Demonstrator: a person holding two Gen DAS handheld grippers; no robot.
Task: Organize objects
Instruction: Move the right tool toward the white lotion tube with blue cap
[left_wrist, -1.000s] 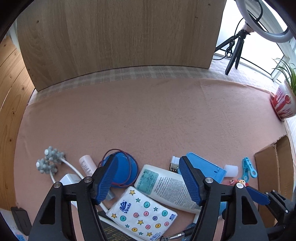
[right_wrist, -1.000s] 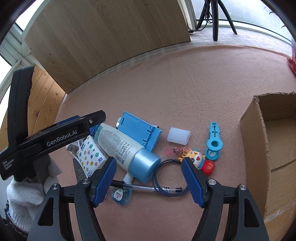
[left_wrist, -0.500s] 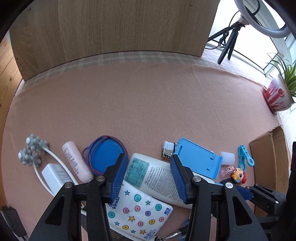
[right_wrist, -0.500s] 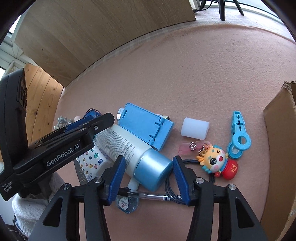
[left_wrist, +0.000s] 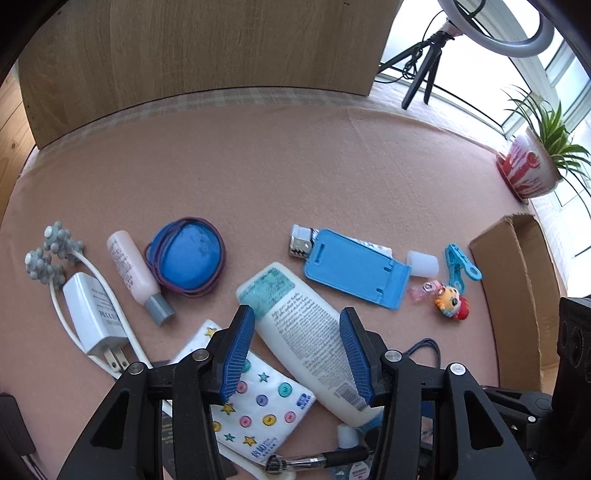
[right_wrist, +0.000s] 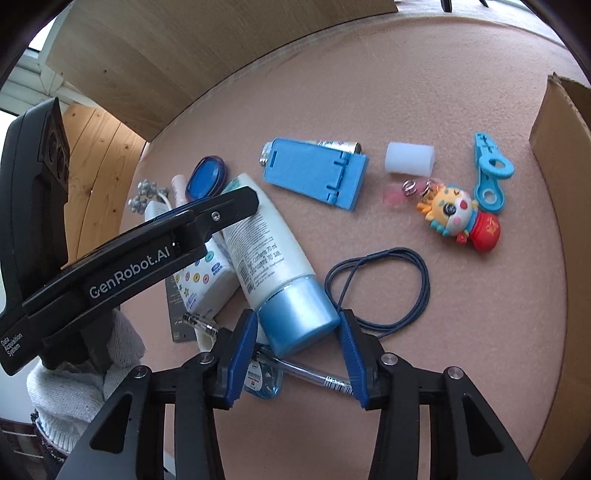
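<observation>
Left wrist view: the left gripper (left_wrist: 297, 349) straddles the lotion tube (left_wrist: 306, 336), jaws part open, not clamping it.

Right wrist view: the right gripper (right_wrist: 297, 341) brackets the tube's blue cap (right_wrist: 295, 314), likely for a 2-handed lift toward the cardboard box (right_wrist: 561, 155); contact unclear.

Pink felt mat (left_wrist: 280, 173) w/ wood panel (left_wrist: 207, 48) behind, bright windows (left_wrist: 554, 62) at right, ring light (left_wrist: 495, 33) on tripod, potted plant (left_wrist: 535, 162).

lotion tube (right_wrist: 264, 243) | white, metallic-blue cap | lying flat on pink cloth; overlapping tissue pack (left_wrist: 255, 398)
</observation>
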